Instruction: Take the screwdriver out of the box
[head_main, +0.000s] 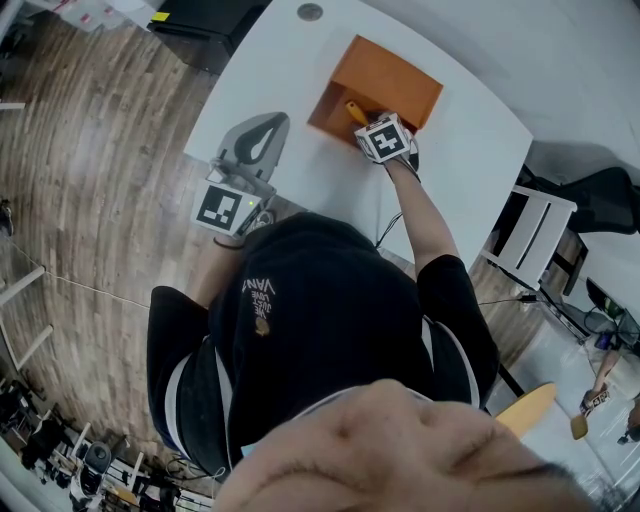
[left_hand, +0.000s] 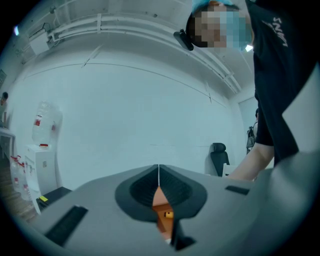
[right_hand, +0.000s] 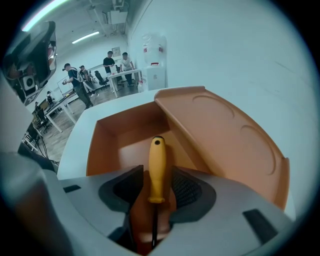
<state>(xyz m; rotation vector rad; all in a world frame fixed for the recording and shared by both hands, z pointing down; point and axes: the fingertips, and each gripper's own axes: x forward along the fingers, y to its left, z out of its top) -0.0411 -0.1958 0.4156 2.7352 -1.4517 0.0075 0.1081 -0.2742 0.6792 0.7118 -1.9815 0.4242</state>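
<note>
Screwdriver (right_hand: 157, 165): judged light, rigid, smooth handle maybe slippery; take mid-handle. Right tongs (right_hand: 158, 181) straddle it, slightly apart, inside box (right_hand: 225, 145) by desk's (head_main: 470, 150) far edge. Left tongs (left_hand: 159, 172) closed, empty.

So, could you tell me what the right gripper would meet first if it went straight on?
Past the screwdriver between its jaws, the right gripper would probably meet the far inner wall of the orange box; depth is unclear.
</note>
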